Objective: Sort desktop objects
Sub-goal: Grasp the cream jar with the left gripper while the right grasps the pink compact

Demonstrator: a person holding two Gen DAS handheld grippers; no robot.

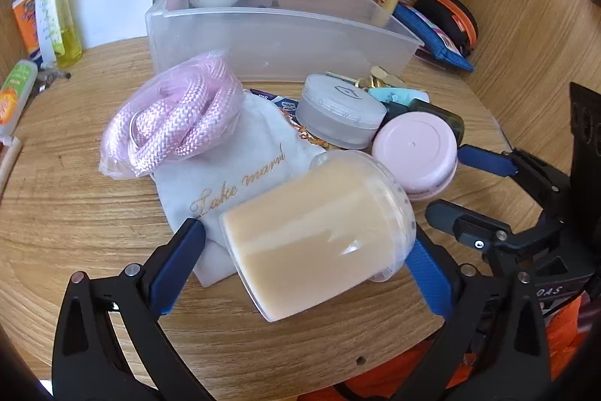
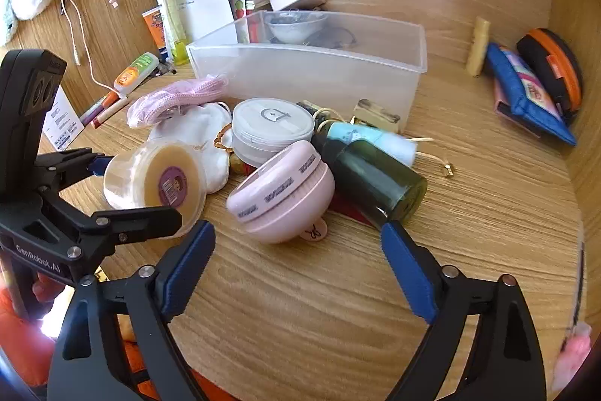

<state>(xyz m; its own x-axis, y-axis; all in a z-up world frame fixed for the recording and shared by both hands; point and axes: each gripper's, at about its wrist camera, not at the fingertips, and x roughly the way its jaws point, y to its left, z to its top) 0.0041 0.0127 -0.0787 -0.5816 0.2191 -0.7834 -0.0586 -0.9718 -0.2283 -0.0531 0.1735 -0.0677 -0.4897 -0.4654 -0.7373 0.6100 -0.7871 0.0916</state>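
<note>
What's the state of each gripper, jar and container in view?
left gripper: open, straddling the beige jar, pads not pressing.
right gripper: open, nothing between its jaws.
beige jar: on its side, lid on.
pink round case: closed, tilted on its edge.
clear bin: upright, no lid on it.
frosted jar: upright, lid on.
dark green bottle: lying down.
</note>
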